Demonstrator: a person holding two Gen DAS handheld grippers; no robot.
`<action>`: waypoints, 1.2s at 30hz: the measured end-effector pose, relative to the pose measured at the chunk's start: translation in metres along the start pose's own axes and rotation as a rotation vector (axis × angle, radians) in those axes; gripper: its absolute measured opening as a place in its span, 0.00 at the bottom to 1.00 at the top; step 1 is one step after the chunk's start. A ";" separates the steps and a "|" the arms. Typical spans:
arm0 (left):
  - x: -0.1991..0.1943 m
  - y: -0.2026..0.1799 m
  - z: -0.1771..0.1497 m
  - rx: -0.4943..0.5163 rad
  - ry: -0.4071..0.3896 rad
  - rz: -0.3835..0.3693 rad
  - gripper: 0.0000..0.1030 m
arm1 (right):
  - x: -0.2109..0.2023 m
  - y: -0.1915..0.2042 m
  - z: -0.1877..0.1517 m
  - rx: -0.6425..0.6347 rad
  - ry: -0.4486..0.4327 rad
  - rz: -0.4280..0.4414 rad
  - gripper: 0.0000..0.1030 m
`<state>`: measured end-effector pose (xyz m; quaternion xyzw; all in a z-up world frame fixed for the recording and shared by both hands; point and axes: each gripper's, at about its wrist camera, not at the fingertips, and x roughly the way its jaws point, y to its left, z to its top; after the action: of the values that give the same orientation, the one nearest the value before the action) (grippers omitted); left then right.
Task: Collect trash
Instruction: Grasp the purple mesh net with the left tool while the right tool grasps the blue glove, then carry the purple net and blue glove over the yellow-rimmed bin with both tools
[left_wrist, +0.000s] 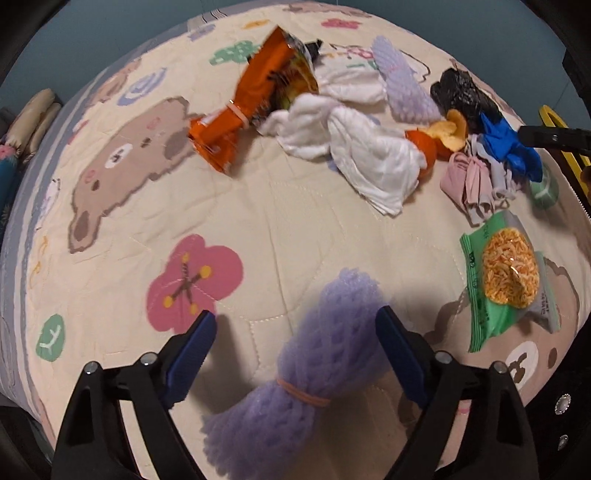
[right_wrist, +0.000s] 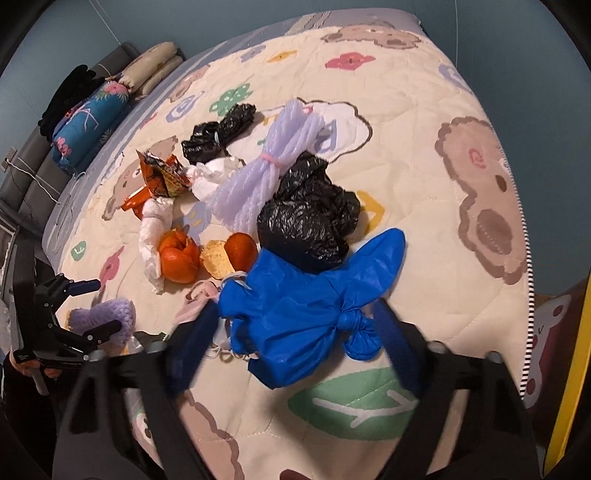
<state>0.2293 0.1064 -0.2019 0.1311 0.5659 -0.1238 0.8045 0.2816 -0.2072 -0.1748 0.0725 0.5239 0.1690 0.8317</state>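
Note:
Trash lies on a bear-print quilt (left_wrist: 295, 206). My left gripper (left_wrist: 295, 339) is open around a purple foam net bundle (left_wrist: 314, 354) tied with a rubber band; the jaws stand wide on either side of it. My right gripper (right_wrist: 295, 317) is open around a knotted blue plastic bag (right_wrist: 306, 306). Farther off lie an orange snack bag (left_wrist: 255, 107), white tissues (left_wrist: 354, 147), orange peels (right_wrist: 184, 254), black plastic bags (right_wrist: 310, 218), a second purple net (right_wrist: 266, 166) and a pink cloth scrap (left_wrist: 469, 181).
A green snack packet (left_wrist: 506, 280) lies right of the left gripper. Pillows and a blue floral bolster (right_wrist: 88, 125) sit at the bed's far left. The quilt's zipper edge (right_wrist: 528, 280) runs on the right, beside a yellow bar (right_wrist: 569, 369).

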 end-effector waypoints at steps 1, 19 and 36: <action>0.001 0.000 0.001 0.004 0.004 -0.010 0.73 | 0.003 -0.001 0.000 0.006 0.002 0.002 0.72; -0.008 -0.010 0.013 0.001 0.009 -0.017 0.19 | -0.007 -0.018 -0.005 0.042 -0.034 0.110 0.16; -0.080 0.006 0.004 -0.119 -0.165 -0.017 0.17 | -0.055 -0.022 -0.012 0.044 -0.146 0.212 0.03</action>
<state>0.2085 0.1148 -0.1253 0.0674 0.5052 -0.1073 0.8537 0.2542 -0.2480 -0.1402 0.1578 0.4548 0.2388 0.8434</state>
